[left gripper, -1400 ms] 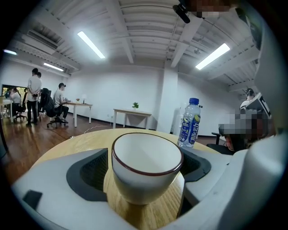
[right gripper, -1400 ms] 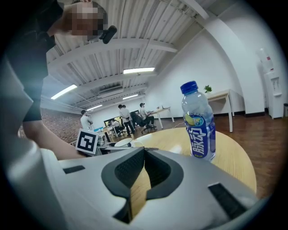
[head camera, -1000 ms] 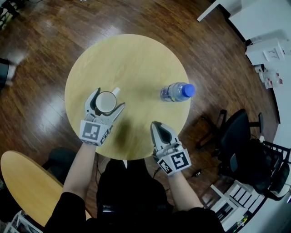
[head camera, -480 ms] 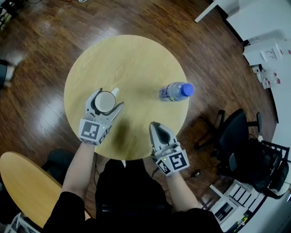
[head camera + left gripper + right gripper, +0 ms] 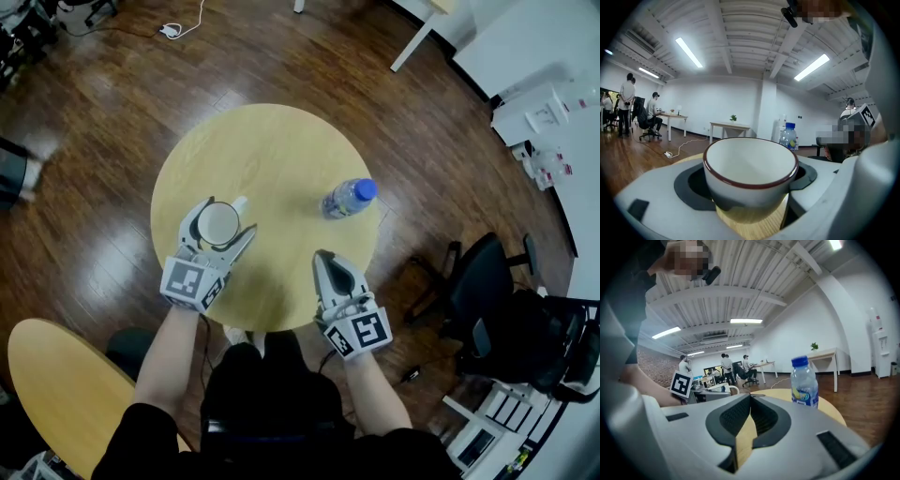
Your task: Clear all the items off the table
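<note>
Over the near left of the round pale wooden worktop (image 5: 272, 150), jaws of the left gripper (image 5: 223, 217), just closing, grip a white red-rimmed cup (image 5: 750, 164); carrying it off likely follows. Jaws of the right gripper (image 5: 325, 259) are closed, empty; a clear blue-capped plastic bottle (image 5: 345, 198) stands right.

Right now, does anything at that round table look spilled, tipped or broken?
Nothing stands out. The white cup is upright, empty and whole, the capped water bottle stands straight, and the round table shows no spill.

Round light-wood table (image 5: 272, 150) stands on a dark plank floor (image 5: 94, 112); one blue-capped water bottle (image 5: 342, 199) stands upright near its right edge.
</note>
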Motion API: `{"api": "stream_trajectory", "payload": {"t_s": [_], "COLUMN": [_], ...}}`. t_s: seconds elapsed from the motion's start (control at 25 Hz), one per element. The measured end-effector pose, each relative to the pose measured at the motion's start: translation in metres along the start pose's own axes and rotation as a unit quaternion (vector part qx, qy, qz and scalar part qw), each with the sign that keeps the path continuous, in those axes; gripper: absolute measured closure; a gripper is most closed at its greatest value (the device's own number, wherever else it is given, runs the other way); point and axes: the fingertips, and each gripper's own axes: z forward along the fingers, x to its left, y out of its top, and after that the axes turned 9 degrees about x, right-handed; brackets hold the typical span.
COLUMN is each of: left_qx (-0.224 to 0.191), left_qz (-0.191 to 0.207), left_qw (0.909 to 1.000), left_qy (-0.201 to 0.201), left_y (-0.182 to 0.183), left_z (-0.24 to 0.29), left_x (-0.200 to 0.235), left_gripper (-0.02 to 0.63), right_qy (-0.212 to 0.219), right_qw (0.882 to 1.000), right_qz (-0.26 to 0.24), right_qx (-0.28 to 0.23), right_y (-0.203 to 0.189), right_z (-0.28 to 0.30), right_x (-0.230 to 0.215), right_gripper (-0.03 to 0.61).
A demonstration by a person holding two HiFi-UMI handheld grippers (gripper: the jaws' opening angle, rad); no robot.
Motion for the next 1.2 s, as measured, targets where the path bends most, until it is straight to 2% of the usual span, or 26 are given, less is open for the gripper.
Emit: {"api": "stream_trajectory", "payload": {"t_s": [0.16,0.32,0.48,0.68,0.84,1.0,1.12,1.2], "left_qx": [-0.025,-0.046,-0.065,-0.092,-0.118,-0.129,-0.129,-0.135], "left_qz": [0.014,0.011,0.009,0.004,-0.001,-0.004,-0.015,-0.024], "left_qw": [0.9996,0.9989,0.9977,0.9947,0.9898,0.9836,0.9746,0.9655], "left_qy": [-0.003,-0.006,0.018,0.046,0.079,0.126,0.182,0.221], "left_y": [0.048,0.086,0.114,0.138,0.149,0.145,0.133,0.125], "left_z": [-0.021,-0.049,-0.079,-0.114,-0.14,-0.177,-0.218,-0.252], "left_x": [-0.011,-0.019,0.002,0.003,0.001,0.008,0.022,0.032], "left_gripper": [0.198,0.198,0.199,0.199,0.199,0.199,0.199,0.199], "right_qy": [-0.003,0.001,0.037,0.094,0.154,0.219,0.267,0.3], "right_qw": [0.999,0.996,0.991,0.983,0.972,0.959,0.946,0.935], "right_qz": [-0.023,-0.042,-0.072,-0.099,-0.119,-0.136,-0.146,-0.155], "right_qx": [-0.039,-0.074,-0.107,-0.126,-0.129,-0.121,-0.113,-0.11], "right_y": [0.047,0.095,0.139,0.167,0.176,0.18,0.181,0.179], "right_z": [-0.014,-0.024,-0.005,0.007,0.028,0.054,0.069,0.075], "right_x": [0.003,0.011,0.033,0.067,0.095,0.131,0.168,0.198], "right_gripper": [0.572,0.572,0.572,0.573,0.572,0.572,0.573,0.574]}}
